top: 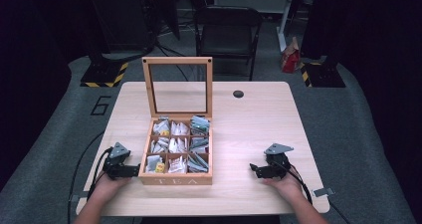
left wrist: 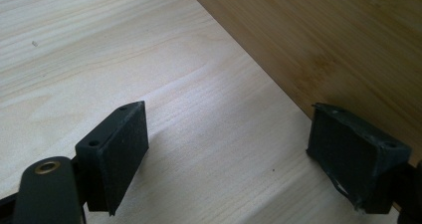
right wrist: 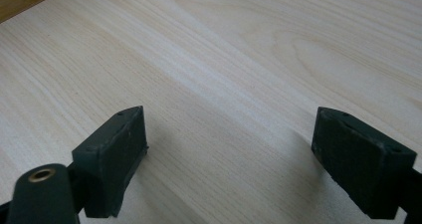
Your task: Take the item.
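In the high view the packets (top: 174, 145) in the tea box (top: 175, 180) are too small to read or tell apart. The left gripper view cuts the box wall (left wrist: 338, 40) off at twelve and three o'clock. The chair (top: 226, 32) at twelve o'clock sits in dark.

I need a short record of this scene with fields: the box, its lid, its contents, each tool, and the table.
box: wooden tea box, marked TEA on its front, near the middle of the table
lid: open, standing upright, clear pane
contents: tea bags in nine compartments
left tool: open, nothing between its jaws, beside the box's left wall
right tool: open, empty, over bare table, apart from the box
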Tool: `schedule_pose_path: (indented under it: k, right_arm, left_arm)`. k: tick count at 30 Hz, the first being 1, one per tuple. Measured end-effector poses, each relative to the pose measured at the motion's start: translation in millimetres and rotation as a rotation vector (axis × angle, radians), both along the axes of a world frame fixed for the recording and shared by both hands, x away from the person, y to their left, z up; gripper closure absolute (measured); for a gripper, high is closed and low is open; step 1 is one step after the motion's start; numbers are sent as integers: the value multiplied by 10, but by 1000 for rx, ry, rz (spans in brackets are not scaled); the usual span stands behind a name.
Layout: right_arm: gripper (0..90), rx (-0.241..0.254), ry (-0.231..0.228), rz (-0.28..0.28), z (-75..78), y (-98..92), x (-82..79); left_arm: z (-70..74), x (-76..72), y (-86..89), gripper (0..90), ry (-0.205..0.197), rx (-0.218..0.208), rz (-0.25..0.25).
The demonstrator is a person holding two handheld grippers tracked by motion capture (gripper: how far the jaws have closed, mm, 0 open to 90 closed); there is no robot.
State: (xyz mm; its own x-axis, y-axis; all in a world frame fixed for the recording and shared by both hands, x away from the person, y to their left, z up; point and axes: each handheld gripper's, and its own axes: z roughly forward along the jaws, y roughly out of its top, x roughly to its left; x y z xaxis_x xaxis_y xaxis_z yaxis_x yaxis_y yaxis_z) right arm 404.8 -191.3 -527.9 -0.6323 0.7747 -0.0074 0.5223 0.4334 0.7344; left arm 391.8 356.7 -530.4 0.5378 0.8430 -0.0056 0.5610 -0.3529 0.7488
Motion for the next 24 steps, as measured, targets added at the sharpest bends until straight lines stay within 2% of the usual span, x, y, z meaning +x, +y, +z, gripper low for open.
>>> schedule_pose_path:
  k: [3, 5, 10, 17, 23, 24]
  right_arm:
    - [133, 0, 0, 0, 0, 0, 0]
    - [133, 0, 0, 0, 0, 0, 0]
    - [136, 2, 2, 2, 1, 0, -1]
    - [194, 21, -6, 11, 2, 5, -22]
    - [234, 22, -1, 22, 8, -9, -32]
    - [250, 12, -11, 27, 12, -19, -23]
  left_arm:
    - [1, -5, -2, 157, 8, -3, 0]
    - [-1, 0, -1, 157, -1, -1, 1]
    - [9, -8, 4, 158, 15, 6, -6]
    - [7, -8, 1, 158, 14, 2, -3]
    - [7, -8, 1, 158, 14, 3, -3]
    - [8, -8, 1, 158, 14, 3, -3]
